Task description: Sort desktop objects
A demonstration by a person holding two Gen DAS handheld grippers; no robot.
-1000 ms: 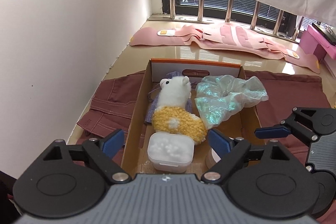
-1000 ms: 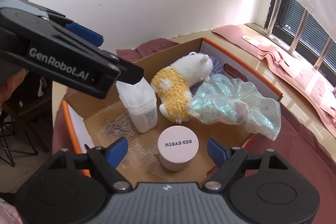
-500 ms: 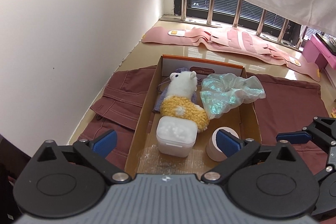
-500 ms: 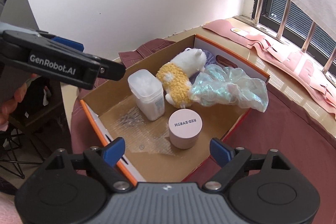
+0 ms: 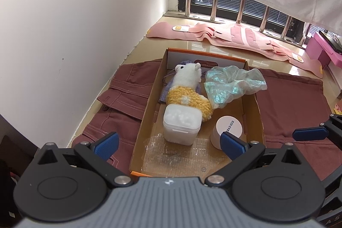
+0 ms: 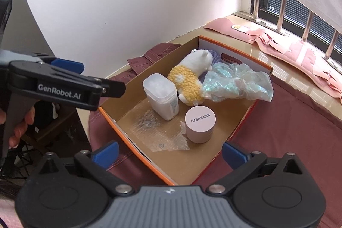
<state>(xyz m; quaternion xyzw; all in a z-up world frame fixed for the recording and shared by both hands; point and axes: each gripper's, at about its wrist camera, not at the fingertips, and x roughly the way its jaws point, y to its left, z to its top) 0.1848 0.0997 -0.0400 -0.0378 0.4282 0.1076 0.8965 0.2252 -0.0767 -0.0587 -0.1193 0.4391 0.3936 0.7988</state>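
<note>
An open cardboard box [image 5: 147,116] [image 6: 239,127] with orange edges lies on a maroon garment. Inside it are a white and yellow plush alpaca [image 5: 188,89] [image 6: 190,76], a crumpled iridescent plastic bag [image 5: 230,84] [image 6: 237,82], a clear lidded tub of white cotton [image 5: 181,123] [image 6: 160,95] and a pink round jar [image 5: 228,129] [image 6: 199,123] marked RED EARTH. My left gripper [image 5: 168,143] is open and empty above the box's near end. My right gripper [image 6: 168,153] is open and empty above the box's near corner.
The maroon garment [image 5: 290,99] [image 6: 288,121] covers the table around the box. A white wall [image 5: 74,25] stands to the left. Pink padded cloth [image 5: 235,35] [image 6: 299,57] lies under a barred window. A pink box [image 5: 322,52] sits at the far right.
Both grippers have pulled back and up from the box, so the whole box now shows. The objects inside have not moved.
</note>
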